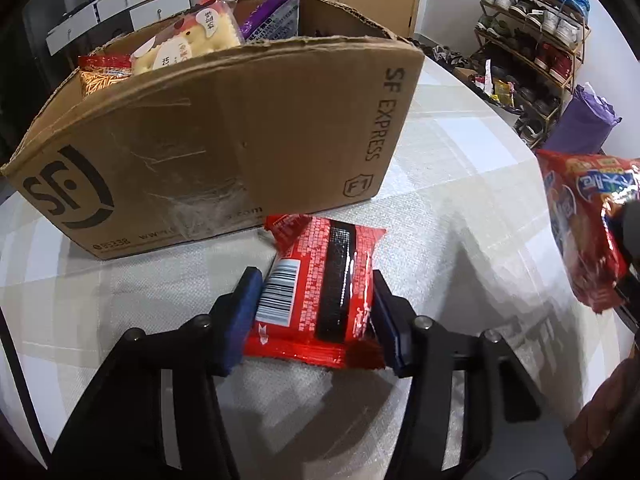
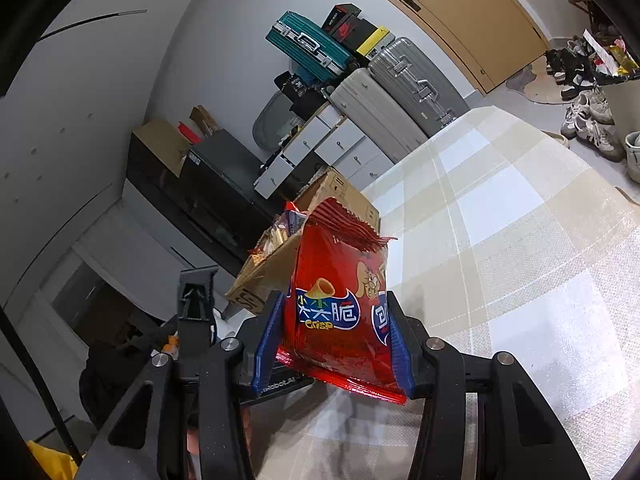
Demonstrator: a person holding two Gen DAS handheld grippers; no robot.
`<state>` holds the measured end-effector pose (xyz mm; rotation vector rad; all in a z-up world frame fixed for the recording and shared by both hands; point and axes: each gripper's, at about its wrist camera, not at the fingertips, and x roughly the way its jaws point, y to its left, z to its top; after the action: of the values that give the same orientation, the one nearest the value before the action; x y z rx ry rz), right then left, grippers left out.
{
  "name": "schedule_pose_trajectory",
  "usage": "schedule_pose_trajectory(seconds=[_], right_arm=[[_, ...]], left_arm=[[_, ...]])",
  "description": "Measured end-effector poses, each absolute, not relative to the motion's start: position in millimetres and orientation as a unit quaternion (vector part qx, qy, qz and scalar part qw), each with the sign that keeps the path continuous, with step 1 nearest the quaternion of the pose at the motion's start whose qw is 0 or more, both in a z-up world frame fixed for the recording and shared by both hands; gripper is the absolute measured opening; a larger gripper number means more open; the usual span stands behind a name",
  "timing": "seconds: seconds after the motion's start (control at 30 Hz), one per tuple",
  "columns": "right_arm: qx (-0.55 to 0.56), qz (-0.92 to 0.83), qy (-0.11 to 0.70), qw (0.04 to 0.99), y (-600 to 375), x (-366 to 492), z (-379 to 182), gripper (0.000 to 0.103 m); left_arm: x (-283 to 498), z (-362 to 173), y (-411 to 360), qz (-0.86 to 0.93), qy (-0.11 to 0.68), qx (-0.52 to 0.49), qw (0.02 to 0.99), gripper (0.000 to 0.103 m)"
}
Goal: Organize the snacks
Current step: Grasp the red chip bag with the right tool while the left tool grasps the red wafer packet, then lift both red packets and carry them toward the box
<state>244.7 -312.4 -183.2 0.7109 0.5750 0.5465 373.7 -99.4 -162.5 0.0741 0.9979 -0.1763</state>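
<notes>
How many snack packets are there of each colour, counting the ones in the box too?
Red: 2, the flat packet in the left jaws and the crisp bag in the right jaws.
Orange: 1, in the box.
Cream: 1, in the box.
Purple: 1, in the box.
Total: 5.
</notes>
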Motion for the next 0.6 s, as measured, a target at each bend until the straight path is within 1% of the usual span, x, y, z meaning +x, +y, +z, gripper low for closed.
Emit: schedule_pose_trajectory(seconds=[0.13, 0.6], right_arm=[[0.341, 0.260, 0.273, 0.861, -313, 244, -183, 0.048], [0.340, 0.258, 0.284, 0.859, -314, 245, -186, 0.048]], left_arm=[[369, -159, -99, -0.086, 0.472, 0.035, 0.877, 0.045], [347, -171, -86, -0.089, 0.465, 0.030, 0.880, 0.044]])
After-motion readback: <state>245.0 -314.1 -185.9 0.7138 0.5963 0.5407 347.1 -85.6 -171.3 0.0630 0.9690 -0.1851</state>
